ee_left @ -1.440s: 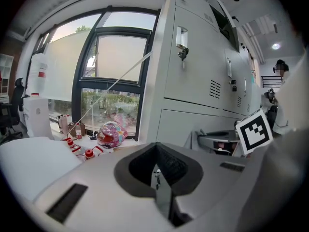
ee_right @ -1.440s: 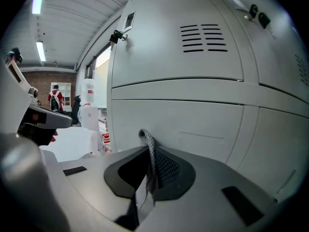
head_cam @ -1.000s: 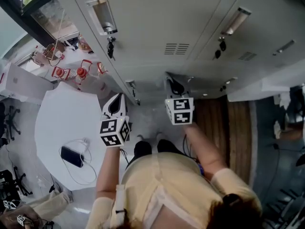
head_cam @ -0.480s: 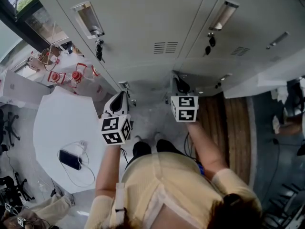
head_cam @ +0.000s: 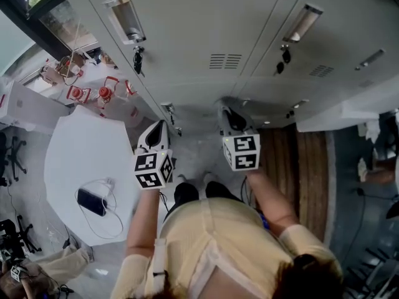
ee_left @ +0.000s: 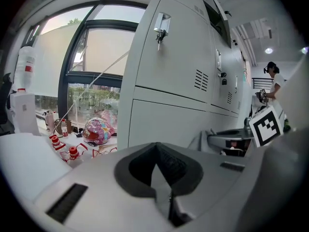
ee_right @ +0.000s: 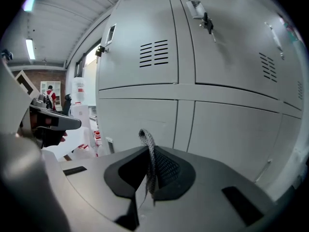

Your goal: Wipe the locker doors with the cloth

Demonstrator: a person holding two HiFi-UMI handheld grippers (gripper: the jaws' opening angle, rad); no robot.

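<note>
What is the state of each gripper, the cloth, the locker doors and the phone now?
Left gripper: shut, empty.
Right gripper: shut on the cloth.
Cloth: pinched, one end sticking up.
Locker doors: closed, keys in locks.
Phone: lying flat on the white table.

White round table (head_cam: 68, 161) at left, bearing a dark phone (head_cam: 92, 202) with a white cable (head_cam: 107, 187) looped beside it. Beyond, small red-capped objects (head_cam: 103, 94) on a ledge beneath the window (ee_left: 96, 57), near a multicoloured helmet (ee_left: 98, 131). Wood-plank flooring (head_cam: 308, 167) at right.
</note>
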